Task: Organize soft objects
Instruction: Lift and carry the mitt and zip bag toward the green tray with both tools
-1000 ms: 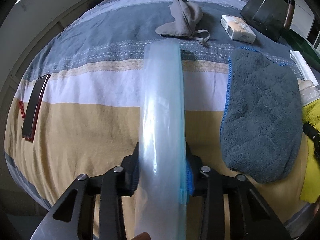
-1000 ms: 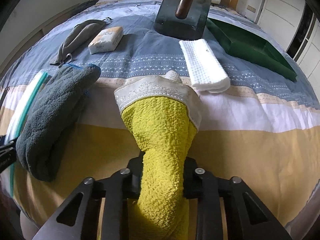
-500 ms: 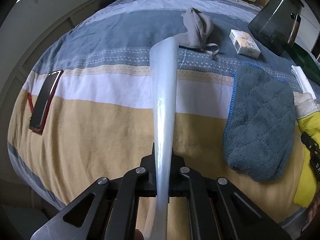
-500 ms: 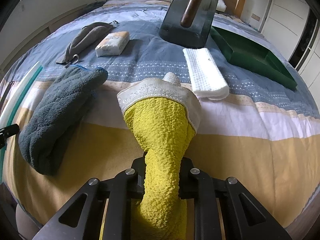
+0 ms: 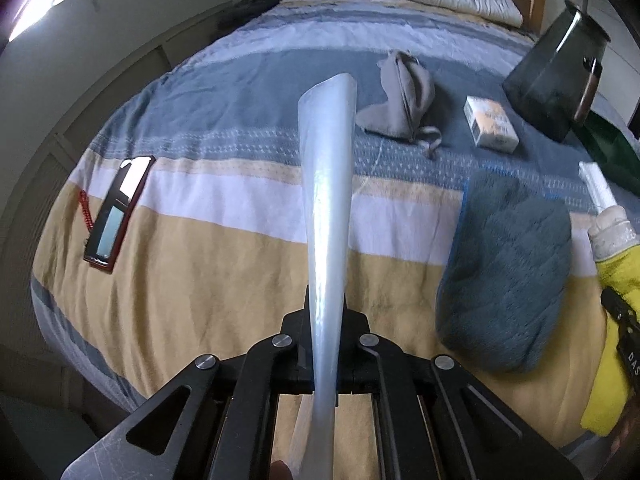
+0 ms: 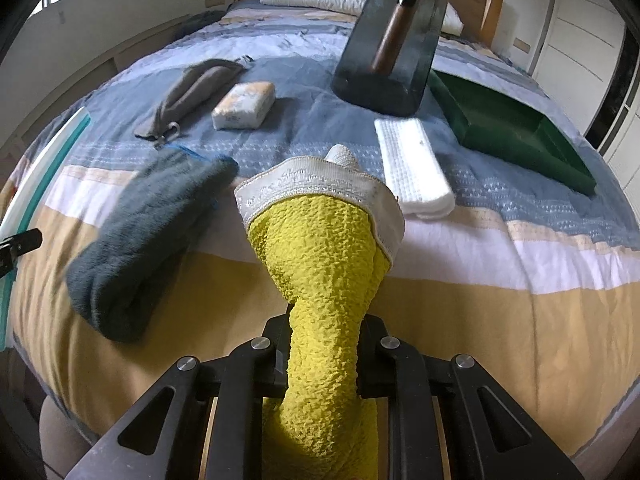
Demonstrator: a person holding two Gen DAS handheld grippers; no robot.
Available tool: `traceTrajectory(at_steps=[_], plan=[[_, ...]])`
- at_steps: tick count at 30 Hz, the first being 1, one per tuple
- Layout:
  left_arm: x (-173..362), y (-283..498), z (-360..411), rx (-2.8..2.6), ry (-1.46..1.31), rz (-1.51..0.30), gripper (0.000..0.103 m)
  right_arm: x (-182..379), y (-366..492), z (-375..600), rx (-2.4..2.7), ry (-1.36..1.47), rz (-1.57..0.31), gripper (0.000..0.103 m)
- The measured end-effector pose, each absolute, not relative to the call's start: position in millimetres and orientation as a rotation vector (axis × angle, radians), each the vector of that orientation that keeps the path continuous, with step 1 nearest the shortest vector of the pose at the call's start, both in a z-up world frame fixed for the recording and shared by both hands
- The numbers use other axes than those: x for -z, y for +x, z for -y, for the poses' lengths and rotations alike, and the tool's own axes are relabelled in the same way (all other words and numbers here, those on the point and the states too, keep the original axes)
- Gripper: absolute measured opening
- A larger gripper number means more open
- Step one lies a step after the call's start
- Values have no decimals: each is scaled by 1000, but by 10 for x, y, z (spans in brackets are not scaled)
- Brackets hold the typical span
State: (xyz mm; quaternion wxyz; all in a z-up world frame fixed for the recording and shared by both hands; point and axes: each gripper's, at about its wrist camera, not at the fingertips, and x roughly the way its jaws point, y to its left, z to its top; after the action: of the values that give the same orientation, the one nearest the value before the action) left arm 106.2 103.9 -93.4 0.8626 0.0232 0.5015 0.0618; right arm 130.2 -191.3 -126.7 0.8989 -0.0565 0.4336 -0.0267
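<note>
My left gripper is shut on a clear plastic zip bag, held edge-on above the bed; the bag also shows at the left edge of the right wrist view. My right gripper is shut on a yellow towel with a white band, held above the bed; it shows at the right edge of the left wrist view. A folded grey-blue towel lies on the bed between the grippers. A folded white cloth lies beyond the yellow towel.
A grey pouch and a tissue pack lie further back on the striped bed cover. A dark bin and a green tray stand at the back right. A phone in a red case lies left.
Both grippers have risen and pulled back from the bed. The plastic bag has gone from a wide loop to a thin flat strip in the left gripper. The yellow towel stays gripped.
</note>
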Motion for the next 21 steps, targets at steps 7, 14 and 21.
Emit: traceTrajectory(at_steps=[7,14,21], plan=[[705,1006,-981,-135,28,-1010,3,1001,1168,1898,19,-125,-858,18],[551,922,-815,-115,16,-978,3,792,999,1912,1,-129,-835,18],[424,876,-610,-96,17,-962,3,581,822,1968,2,-138,-799,19]])
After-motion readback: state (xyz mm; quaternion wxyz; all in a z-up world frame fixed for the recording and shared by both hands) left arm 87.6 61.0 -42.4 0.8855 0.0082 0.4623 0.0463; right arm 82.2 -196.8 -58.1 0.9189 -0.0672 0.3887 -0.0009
